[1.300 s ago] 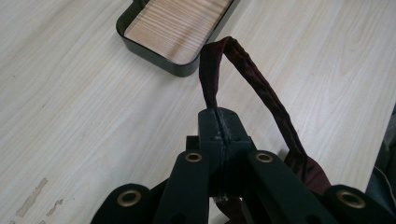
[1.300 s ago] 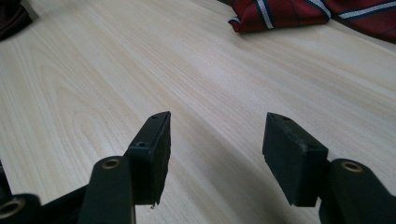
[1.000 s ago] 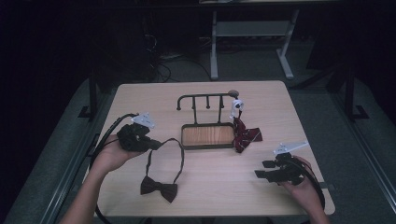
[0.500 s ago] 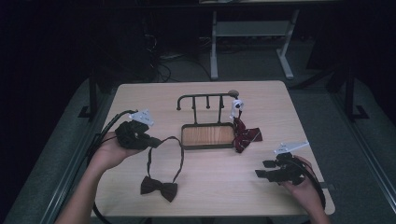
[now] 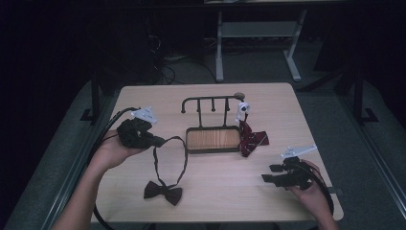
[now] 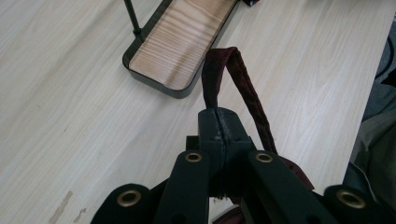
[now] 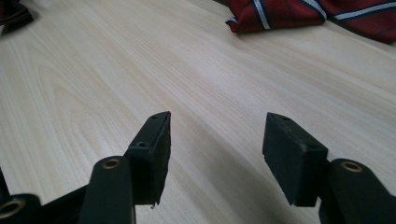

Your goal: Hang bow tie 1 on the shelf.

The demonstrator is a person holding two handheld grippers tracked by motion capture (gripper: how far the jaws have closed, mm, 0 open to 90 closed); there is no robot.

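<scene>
Your left gripper (image 5: 158, 141) has eased slightly toward the far side since a second ago, jaws clamped on the bow tie's strap (image 6: 243, 74), so the lift toward the rack (image 5: 210, 120) looks barely begun. The bow tie (image 5: 163, 192) itself lies near you, left of centre. Your right gripper (image 5: 268, 173) rests wide open, empty, on the pale wooden table (image 5: 268, 103); the room beyond is dark.

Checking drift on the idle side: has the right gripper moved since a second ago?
No. The right gripper sits at the same spot near the table's front right corner, equally far from the striped tie, jaws open and empty.
</scene>
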